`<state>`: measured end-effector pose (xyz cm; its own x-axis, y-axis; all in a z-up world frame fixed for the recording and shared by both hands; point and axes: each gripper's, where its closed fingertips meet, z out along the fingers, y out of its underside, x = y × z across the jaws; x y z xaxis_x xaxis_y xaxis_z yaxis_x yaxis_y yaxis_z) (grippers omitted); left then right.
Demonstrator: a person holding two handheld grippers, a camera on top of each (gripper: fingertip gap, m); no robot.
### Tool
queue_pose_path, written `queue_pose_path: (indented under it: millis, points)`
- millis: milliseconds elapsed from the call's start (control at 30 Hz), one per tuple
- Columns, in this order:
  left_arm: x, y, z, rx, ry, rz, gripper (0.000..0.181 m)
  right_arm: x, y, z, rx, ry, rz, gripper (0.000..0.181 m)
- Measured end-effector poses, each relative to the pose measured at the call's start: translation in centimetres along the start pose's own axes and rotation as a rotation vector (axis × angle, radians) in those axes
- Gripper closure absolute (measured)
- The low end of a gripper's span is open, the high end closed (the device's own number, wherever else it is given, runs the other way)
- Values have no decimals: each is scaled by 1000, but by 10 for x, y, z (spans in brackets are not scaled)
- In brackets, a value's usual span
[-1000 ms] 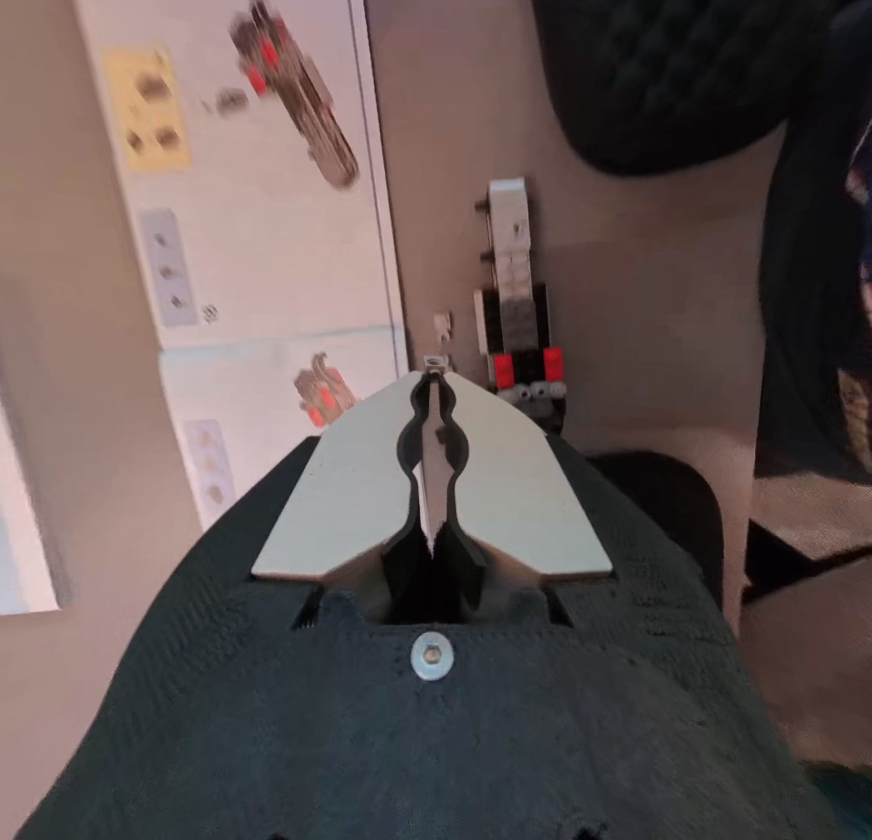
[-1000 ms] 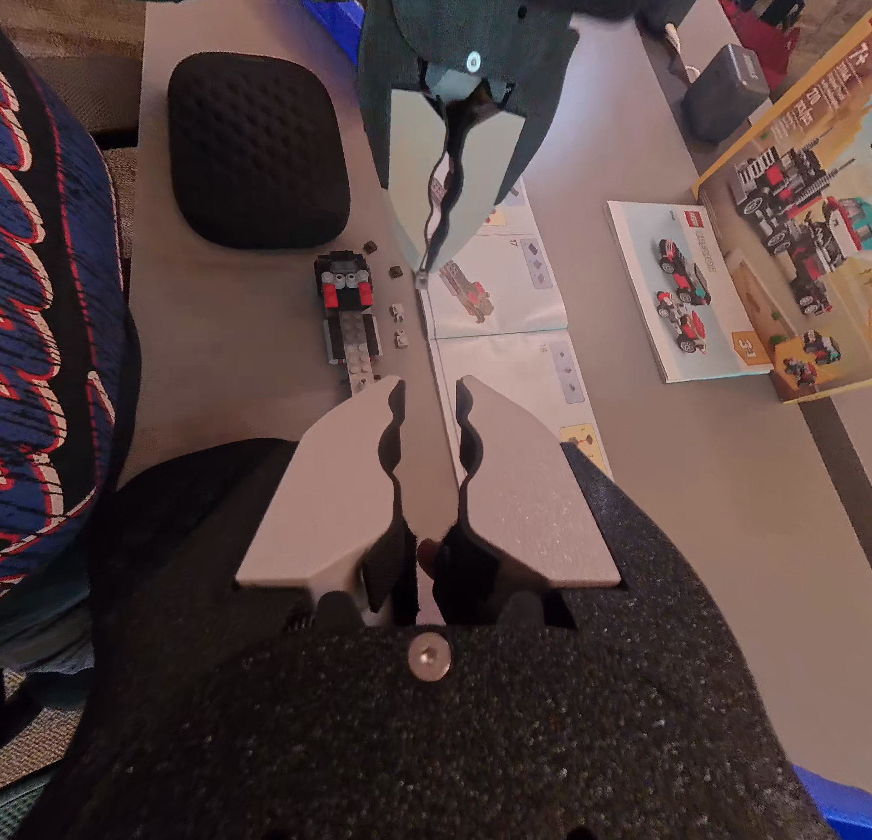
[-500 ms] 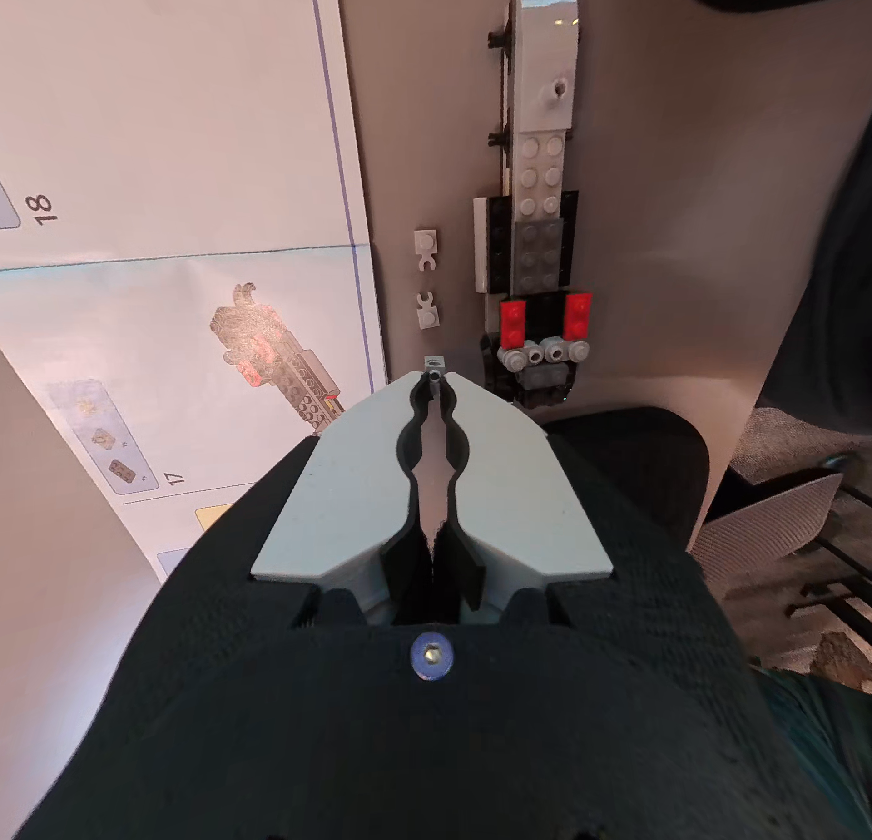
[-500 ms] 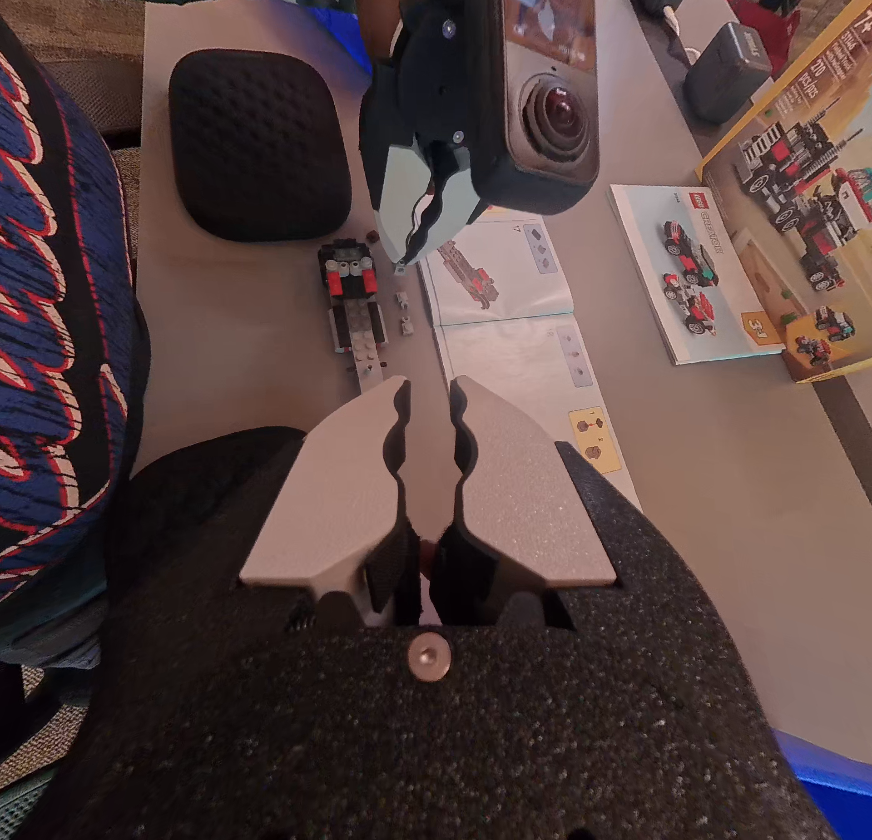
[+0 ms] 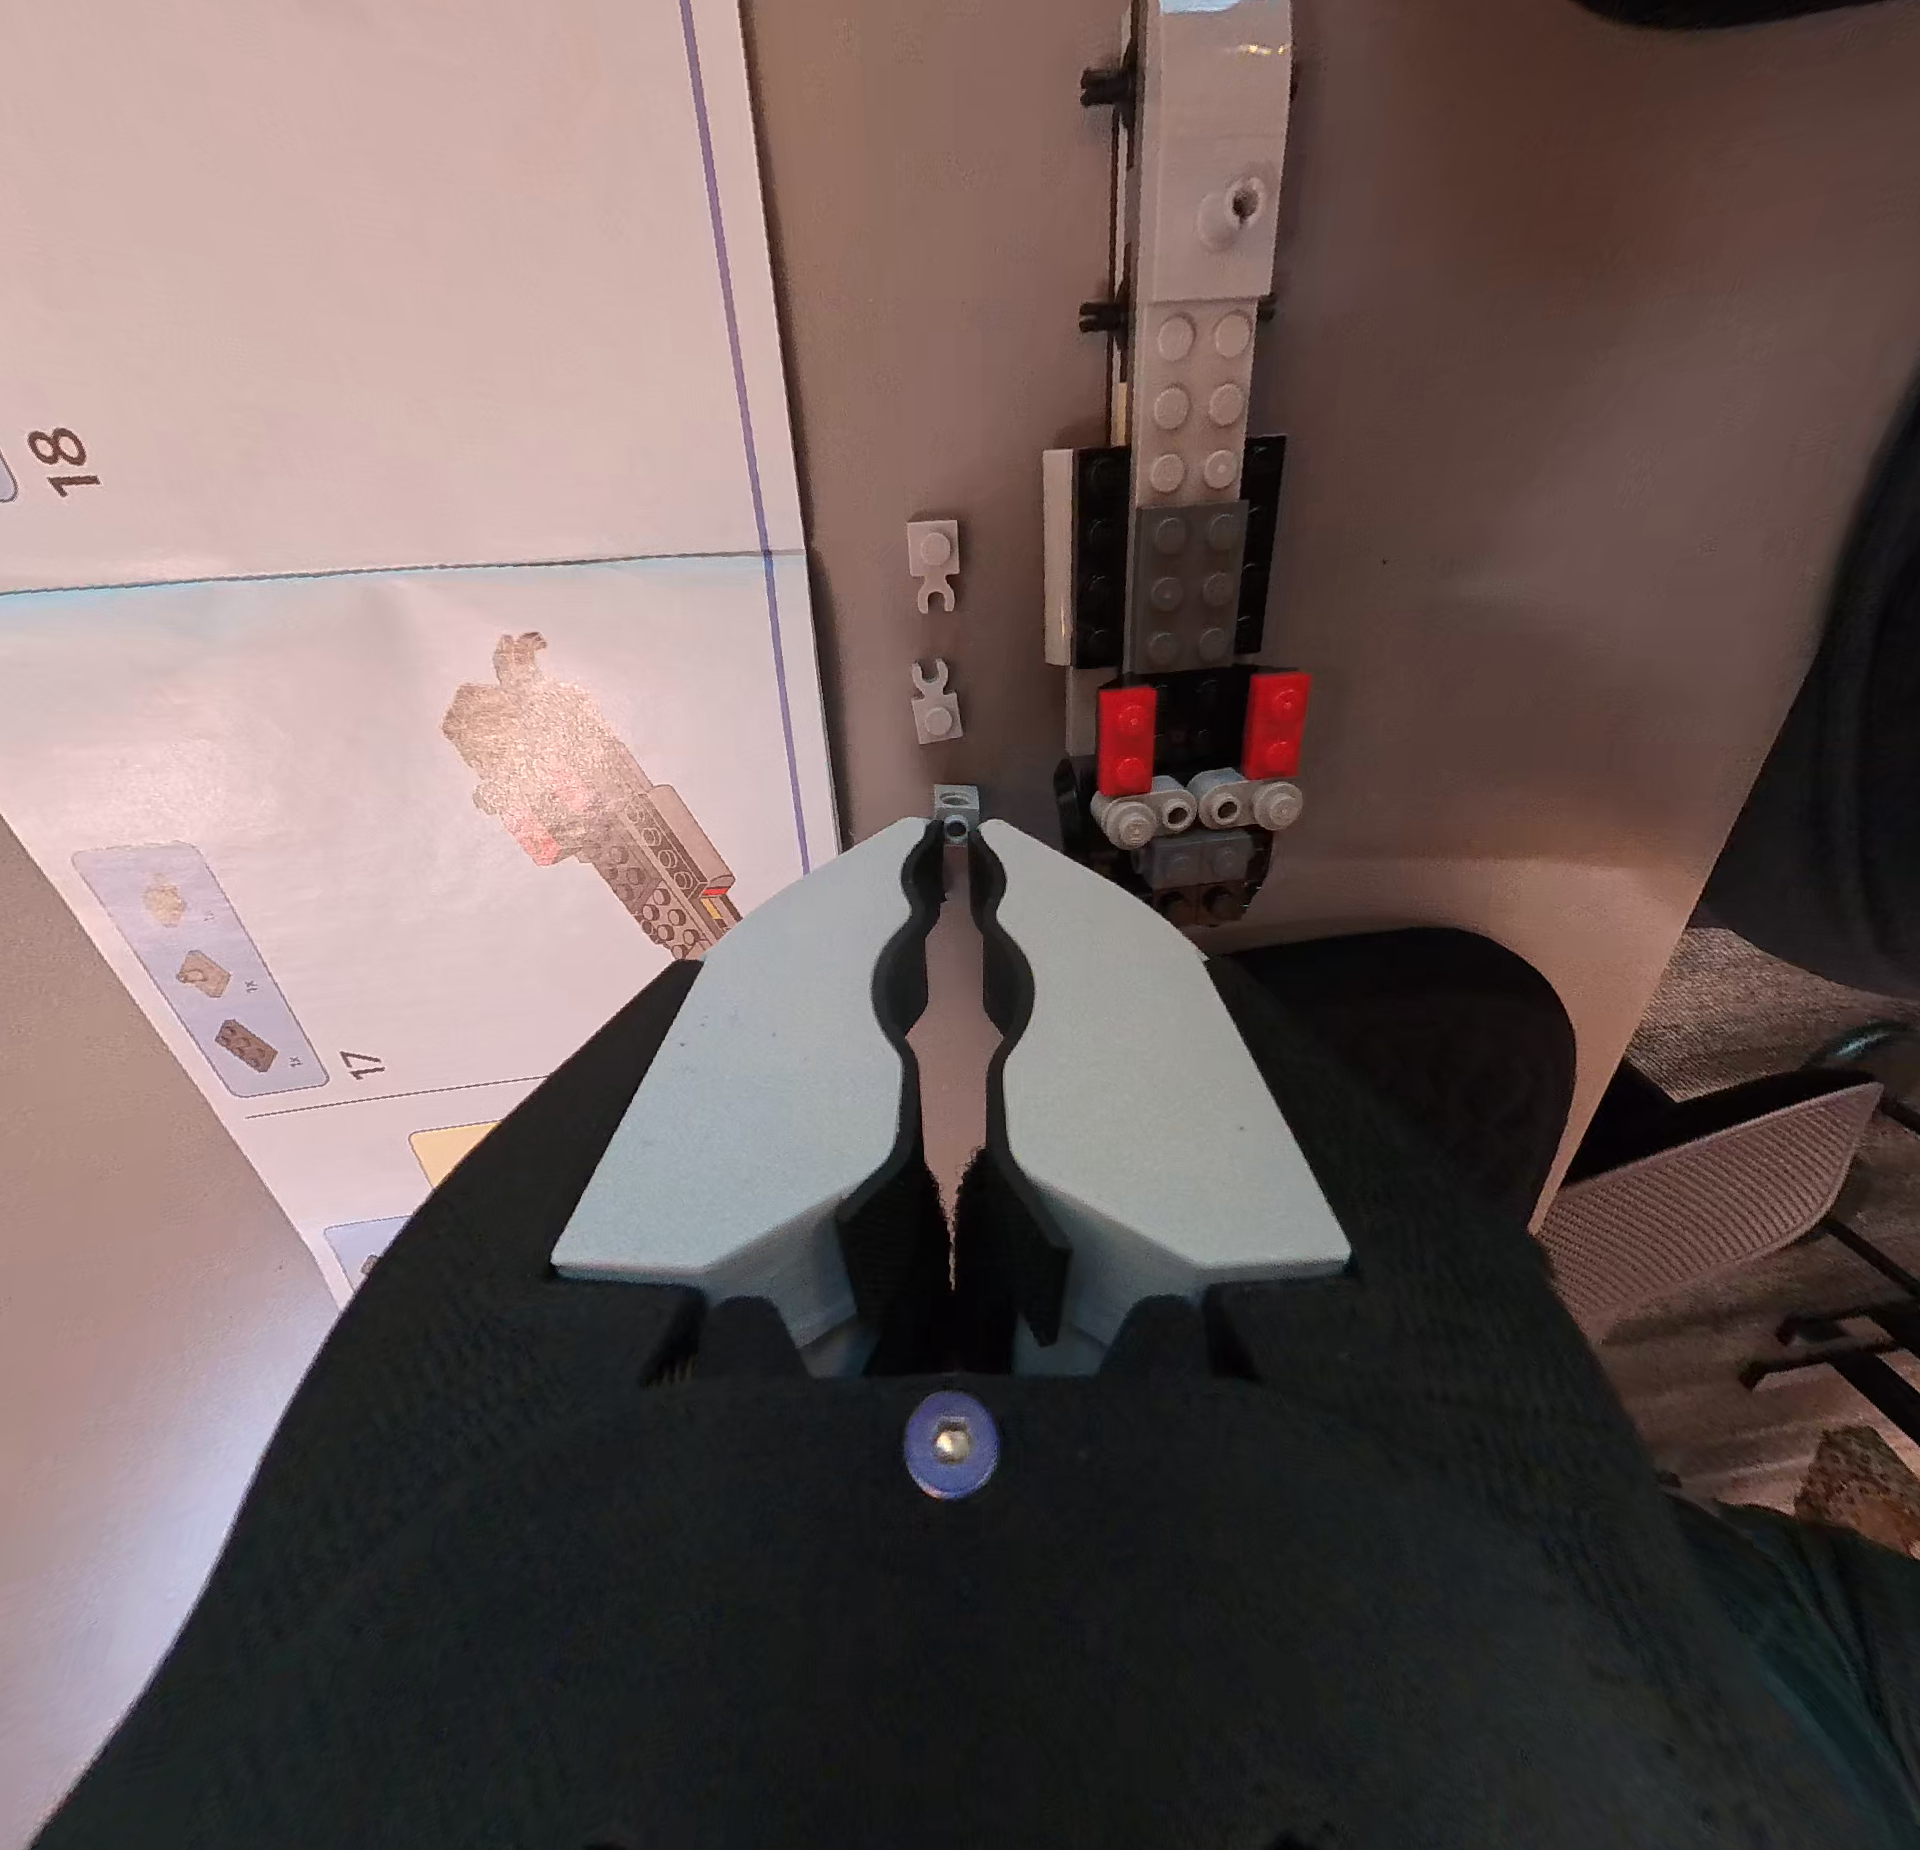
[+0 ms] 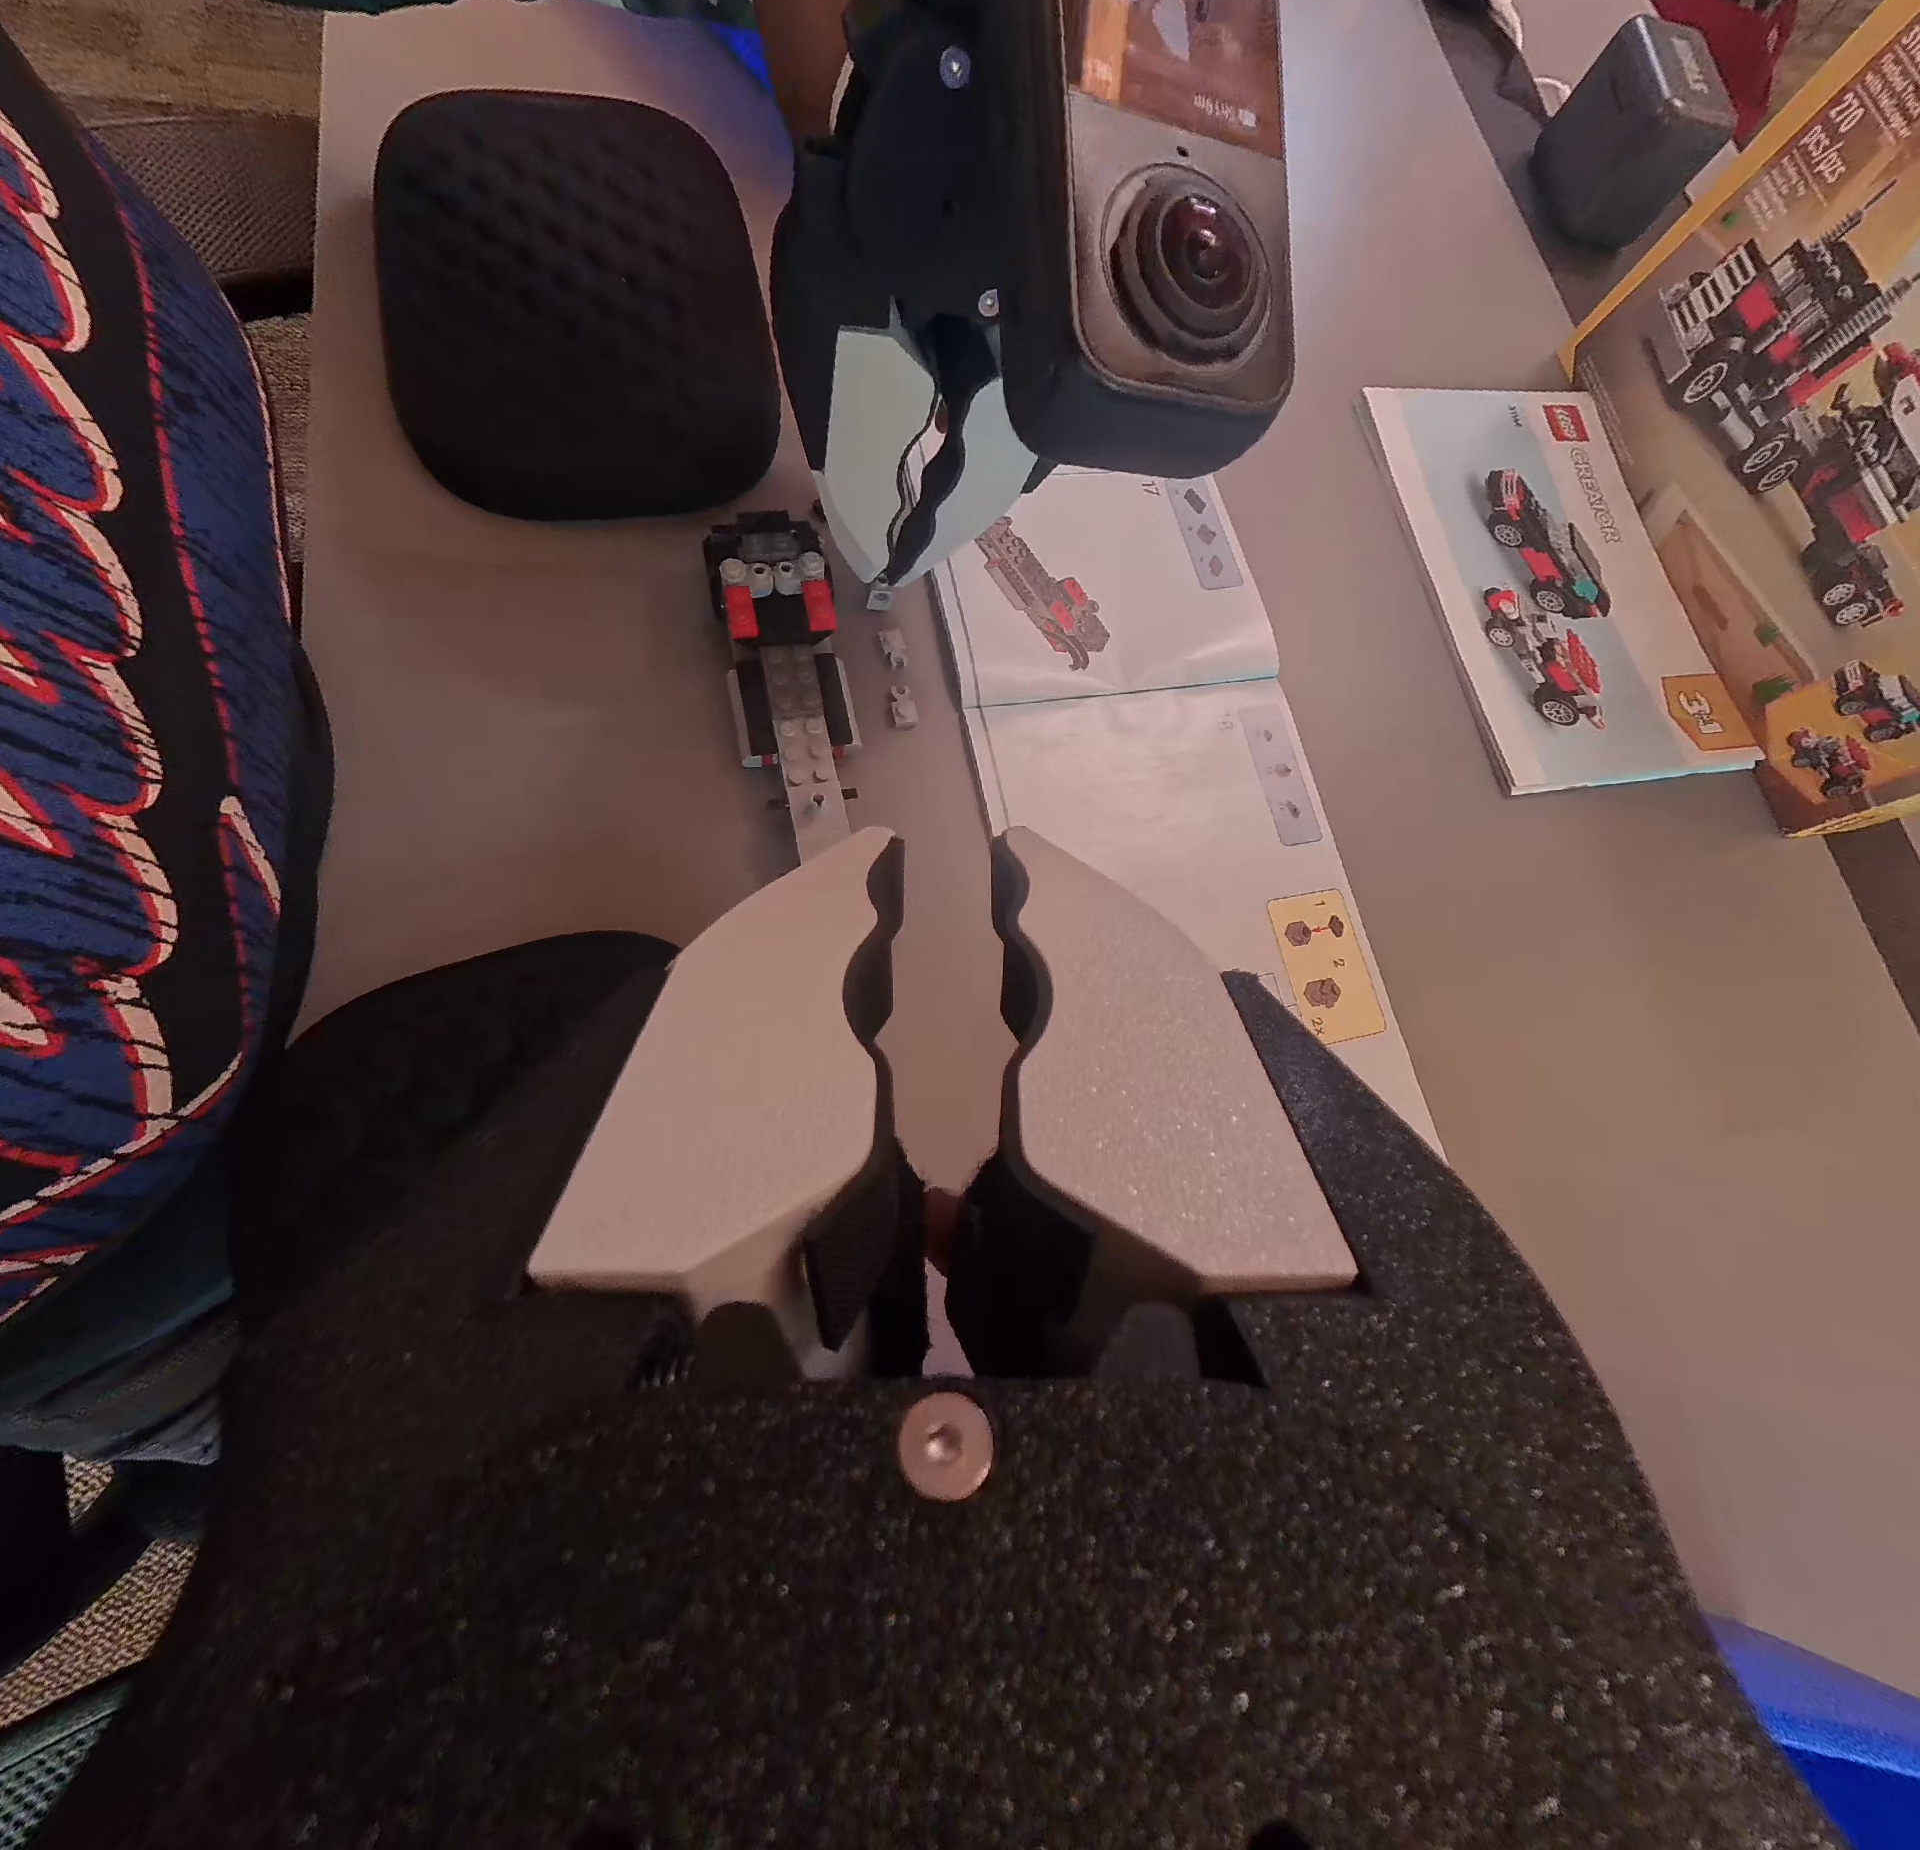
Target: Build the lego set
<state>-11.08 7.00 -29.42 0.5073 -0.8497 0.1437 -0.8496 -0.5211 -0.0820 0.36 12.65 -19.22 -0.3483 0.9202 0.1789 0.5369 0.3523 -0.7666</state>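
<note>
Your left tool (image 5: 954,832) pinches a small grey brick (image 5: 956,801) at its very tips, the two halves drawn nearly together around it. Just ahead and to the right of those tips lies the partly built model (image 5: 1184,574) on the worktop (image 5: 1507,553): a long light-grey strip, black and dark-grey plates at mid-length, two red bricks and a row of round grey studs at the end nearest the tool. Between the tips and the model's left flank lie two small grey clip plates (image 5: 935,657), apart from each other. Left of the tool, the open instruction booklet (image 5: 416,450) lies flat.

Your right tool (image 6: 945,850) stands spread, with nothing between its halves. Beyond its tips you see the same model (image 6: 784,657), the left tool (image 6: 883,579) above it carrying the brick (image 6: 880,593), and a black textured pad (image 6: 566,304) farther off. To the right lie a closed booklet (image 6: 1538,595) and the set's box (image 6: 1787,366).
</note>
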Motion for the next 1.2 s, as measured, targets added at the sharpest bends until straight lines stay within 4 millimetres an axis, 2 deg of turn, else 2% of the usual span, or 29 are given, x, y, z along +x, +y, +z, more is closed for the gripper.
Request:
queue_pose_path:
  millis: [367,667,1200]
  points:
    - [1,-1,2,17,-10,-8,173,0,0,3,-4,-9,2,165]
    - [-3,1,-4,32,-47,-29,170,-2,-3,5,13,-14,9,163]
    - [1,-1,-11,61,-67,-22,167,-4,-4,10,10,-18,17,161]
